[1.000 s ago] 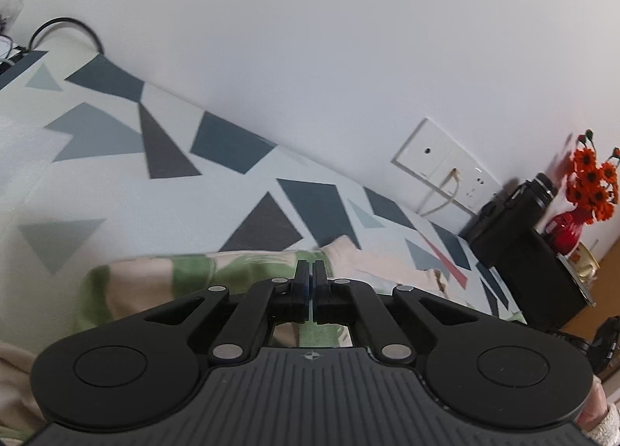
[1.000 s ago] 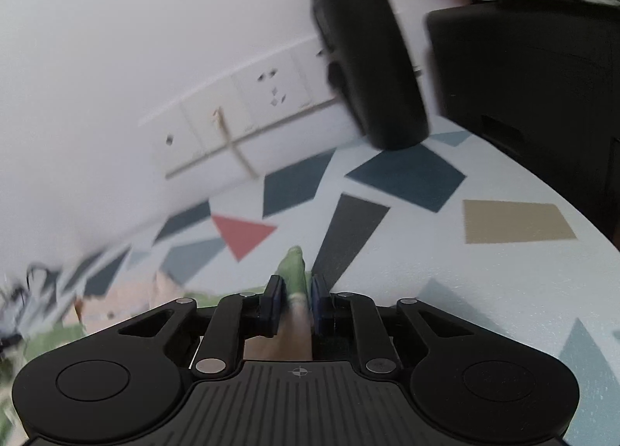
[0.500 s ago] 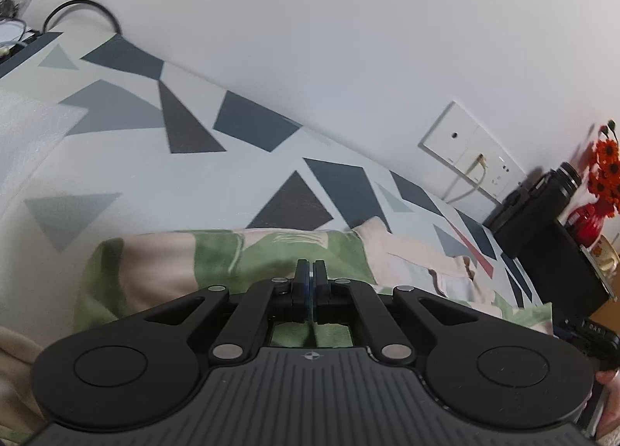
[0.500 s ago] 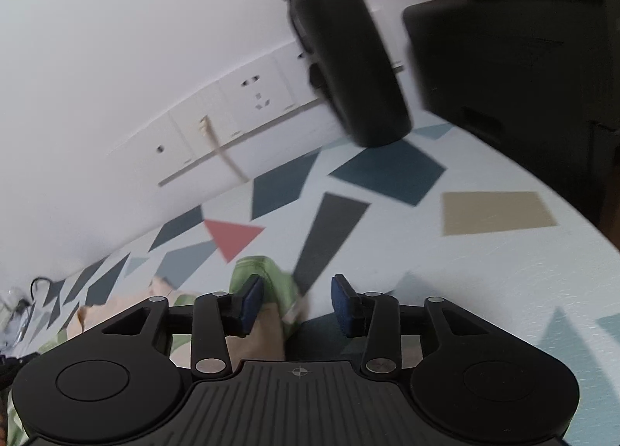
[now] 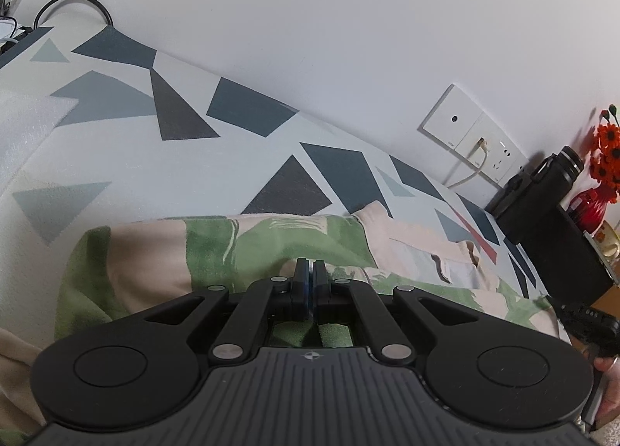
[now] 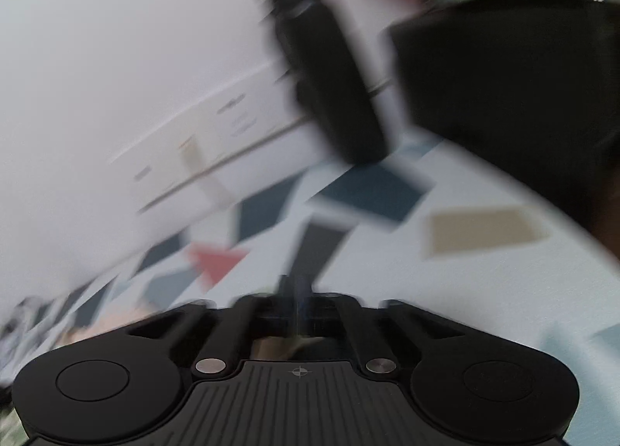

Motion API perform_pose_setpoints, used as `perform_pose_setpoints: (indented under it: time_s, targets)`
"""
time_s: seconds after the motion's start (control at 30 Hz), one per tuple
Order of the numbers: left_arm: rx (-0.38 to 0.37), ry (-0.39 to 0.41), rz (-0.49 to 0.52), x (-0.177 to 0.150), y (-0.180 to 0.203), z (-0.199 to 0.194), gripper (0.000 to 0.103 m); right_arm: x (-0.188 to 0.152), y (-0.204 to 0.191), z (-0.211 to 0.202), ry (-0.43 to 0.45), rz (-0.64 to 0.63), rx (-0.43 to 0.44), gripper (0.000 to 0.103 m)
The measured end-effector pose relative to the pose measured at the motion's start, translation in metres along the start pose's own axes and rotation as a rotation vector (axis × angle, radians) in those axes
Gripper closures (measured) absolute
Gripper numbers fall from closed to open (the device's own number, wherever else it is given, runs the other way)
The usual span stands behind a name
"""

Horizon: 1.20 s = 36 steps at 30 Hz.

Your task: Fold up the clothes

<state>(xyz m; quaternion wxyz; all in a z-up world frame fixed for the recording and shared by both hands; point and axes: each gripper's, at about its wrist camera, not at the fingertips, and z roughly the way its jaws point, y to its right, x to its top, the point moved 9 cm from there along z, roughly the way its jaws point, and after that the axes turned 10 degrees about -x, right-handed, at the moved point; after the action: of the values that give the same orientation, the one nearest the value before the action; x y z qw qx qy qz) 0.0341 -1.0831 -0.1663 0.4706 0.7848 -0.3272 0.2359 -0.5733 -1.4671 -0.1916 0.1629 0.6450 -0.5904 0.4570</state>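
Left gripper (image 5: 310,271) has its fingers pressed together with just a thin blue sliver between the pads. Green fabric sits right under and around the tips, but I honestly can't tell if any cloth is pinched in there. The garment (image 5: 240,252), green and peach, lies spread across the table (image 5: 174,171) in a long strip that runs from the left edge off toward the right, where a paler folded part ends near a red triangle in the tablecloth print.

Further out in the left view: a white socket plate (image 5: 471,134) on the wall with a cable plugged in, a black bottle (image 5: 542,190) leaning by a black box (image 5: 562,252), and a red vase (image 5: 591,205) with orange flowers. The other gripper's black body pokes in at the far right edge, just off the garment's end.

Right gripper (image 6: 296,291) is a mess of motion blur. The fingers look bunched close together, but whether they're clamped or holding anything is beyond me. A bit of peach cloth shows under the linkage. Beyond it are the bottle (image 6: 325,85) and box (image 6: 511,89), also smeared.
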Motion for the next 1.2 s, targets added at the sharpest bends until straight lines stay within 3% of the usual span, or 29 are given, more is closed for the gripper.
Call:
perform_pose_setpoints:
  time_s: [0.03, 0.1, 0.2, 0.33, 0.37, 0.43, 0.5, 0.57, 0.77, 0.97, 1.03, 1.2]
  targets:
    - [0.000, 0.000, 0.000, 0.000, 0.000, 0.000, 0.101, 0.005, 0.008, -0.002, 0.023, 0.004, -0.030, 0.103]
    - [-0.005, 0.001, -0.006, 0.000, -0.001, 0.000, 0.101, 0.006, 0.014, -0.006, -0.003, 0.002, -0.006, 0.097]
    - [-0.044, -0.004, -0.041, 0.000, -0.004, 0.001, 0.101, -0.007, 0.010, -0.020, -0.050, -0.073, 0.051, 0.071]
    - [-0.111, -0.014, -0.119, 0.000, -0.010, 0.002, 0.098, -0.029, -0.001, -0.041, -0.098, -0.112, 0.104, 0.070]
    - [-0.129, -0.021, -0.127, 0.000, -0.010, 0.001, 0.093, -0.035, -0.004, -0.046, -0.110, -0.122, 0.118, 0.070]
    - [-0.174, -0.033, -0.138, 0.001, -0.007, -0.001, 0.074, -0.044, -0.008, -0.056, -0.130, -0.116, 0.146, 0.070]
    - [-0.220, -0.028, -0.139, 0.002, -0.001, -0.006, 0.040, -0.051, -0.013, -0.066, -0.135, -0.133, 0.163, 0.069]
    - [-0.232, -0.033, -0.133, 0.001, 0.005, -0.007, 0.034, -0.056, -0.018, -0.073, -0.138, -0.153, 0.174, 0.069]
    - [-0.198, -0.127, -0.122, -0.005, 0.018, -0.009, 0.034, -0.064, -0.021, -0.084, -0.144, -0.152, 0.194, 0.068]
    - [-0.199, -0.232, -0.045, -0.024, 0.033, -0.041, 0.034, -0.067, -0.024, -0.094, -0.130, -0.164, 0.204, 0.068]
    - [-0.205, -0.264, -0.019, -0.034, 0.038, -0.053, 0.033, -0.069, -0.027, -0.100, -0.118, -0.186, 0.210, 0.063]
    - [-0.189, -0.273, 0.022, -0.053, 0.041, -0.061, 0.033, -0.076, -0.039, -0.116, -0.098, -0.260, 0.227, 0.057]
